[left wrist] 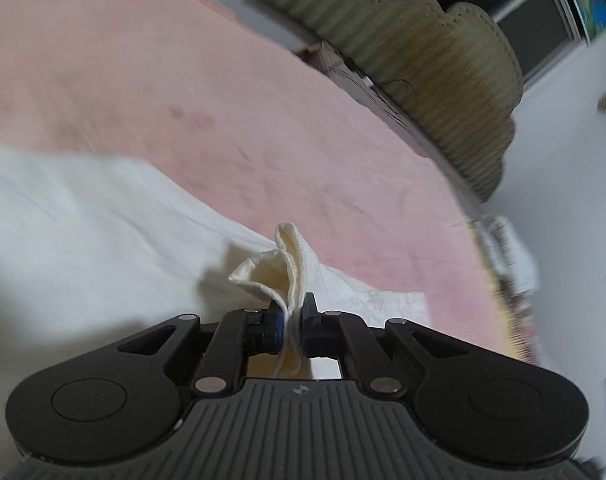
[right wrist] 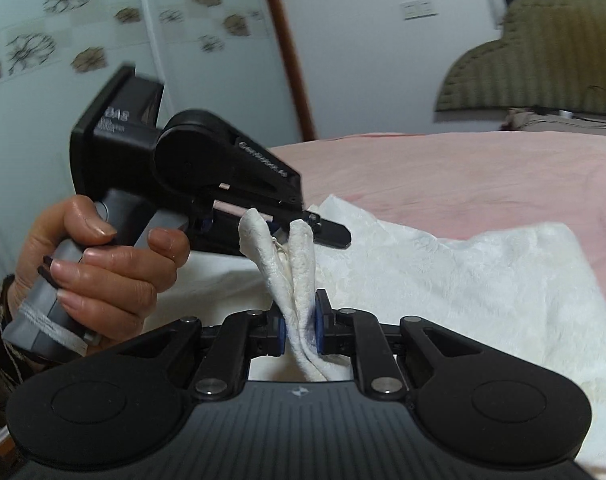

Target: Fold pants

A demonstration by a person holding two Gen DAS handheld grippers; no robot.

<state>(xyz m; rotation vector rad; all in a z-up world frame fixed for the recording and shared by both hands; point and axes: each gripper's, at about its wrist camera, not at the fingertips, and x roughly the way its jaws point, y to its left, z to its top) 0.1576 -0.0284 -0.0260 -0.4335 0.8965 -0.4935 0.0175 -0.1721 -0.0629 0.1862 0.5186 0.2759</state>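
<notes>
While both tongs grip bunched hem, the white pants (right wrist: pixel 443 280) lie on the pink bed (right wrist: pixel 483 176). Left tongs (left wrist: pixel 291 322) and right tongs (right wrist: pixel 299 328) closed on cloth. Fabric judged light, limp, non-slippery; pinch doubled edges.

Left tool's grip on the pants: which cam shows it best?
Left wrist view: the left tool is shut on a bunched fold of the white pants, seen head-on. Right wrist view shows it from the side, cloth partly hiding its tip.

A pink-covered bed (right wrist: pixel 483 176) is filling mid-frame, with white pants (right wrist: pixel 463 272) lying across its lower right part.
</notes>
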